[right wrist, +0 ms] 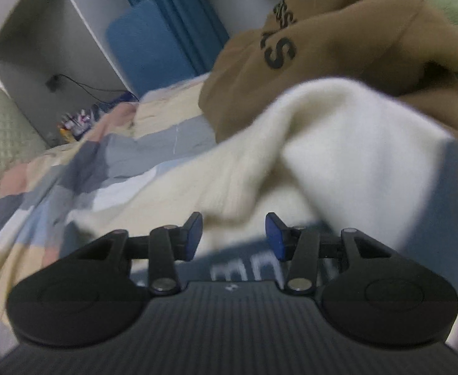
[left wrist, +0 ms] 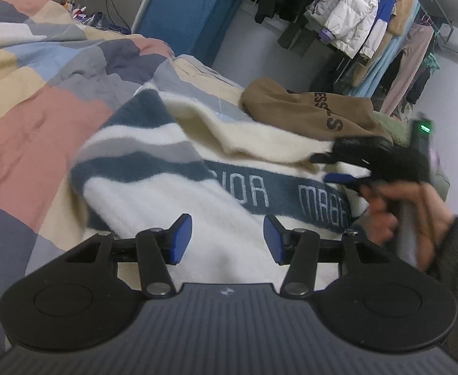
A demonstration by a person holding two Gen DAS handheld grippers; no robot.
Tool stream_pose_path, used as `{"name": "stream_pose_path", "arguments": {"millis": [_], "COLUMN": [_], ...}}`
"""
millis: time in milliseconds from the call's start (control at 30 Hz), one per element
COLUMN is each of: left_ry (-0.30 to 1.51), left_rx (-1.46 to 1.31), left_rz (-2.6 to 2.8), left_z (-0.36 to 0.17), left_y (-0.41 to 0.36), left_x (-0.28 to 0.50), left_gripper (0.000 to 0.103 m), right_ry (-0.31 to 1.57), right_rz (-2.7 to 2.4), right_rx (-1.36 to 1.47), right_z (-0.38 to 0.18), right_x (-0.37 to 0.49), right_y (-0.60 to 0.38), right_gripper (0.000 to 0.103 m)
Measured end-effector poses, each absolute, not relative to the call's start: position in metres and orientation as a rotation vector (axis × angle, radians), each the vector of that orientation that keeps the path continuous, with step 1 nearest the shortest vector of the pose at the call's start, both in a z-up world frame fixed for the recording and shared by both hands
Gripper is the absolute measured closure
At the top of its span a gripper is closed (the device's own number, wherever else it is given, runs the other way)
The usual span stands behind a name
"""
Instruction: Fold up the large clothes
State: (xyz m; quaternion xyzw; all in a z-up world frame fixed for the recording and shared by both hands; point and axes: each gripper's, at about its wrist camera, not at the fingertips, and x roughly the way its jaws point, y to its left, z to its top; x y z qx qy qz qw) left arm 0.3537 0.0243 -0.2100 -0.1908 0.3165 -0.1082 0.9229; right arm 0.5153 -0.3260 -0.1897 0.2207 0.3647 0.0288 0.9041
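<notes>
Here, the fuzzy cream sweater [left wrist: 154,206] with blue-grey stripes and a lettered band lies rumpled on my patchwork quilt [left wrist: 41,118], a tan hoodie [left wrist: 307,109] bunched at its far side. My left gripper [left wrist: 228,239] and right gripper [right wrist: 234,236] both stand half open — empty, above the knit.

A bed carries everything, spread with a patchwork quilt [left wrist: 41,100] (pink, cream, grey, blue); on the quilt lies a striped cream sweater [left wrist: 172,187], partly folded; just beside it, a crumpled brown hoodie [left wrist: 307,109].
</notes>
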Motion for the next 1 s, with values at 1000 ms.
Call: {"name": "stream_pose_path", "arguments": {"millis": [1000], "left_ry": [0.666], "left_rx": [-0.379], "left_rz": [-0.192], "left_z": [-0.226], "left_y": [0.024], "left_x": [0.374], "left_gripper": [0.046], "right_ry": [0.618], "right_rz": [0.256], "right_rx": [0.109], "right_z": [-0.166], "right_x": [0.577], "right_y": [-0.237], "right_gripper": [0.057]}}
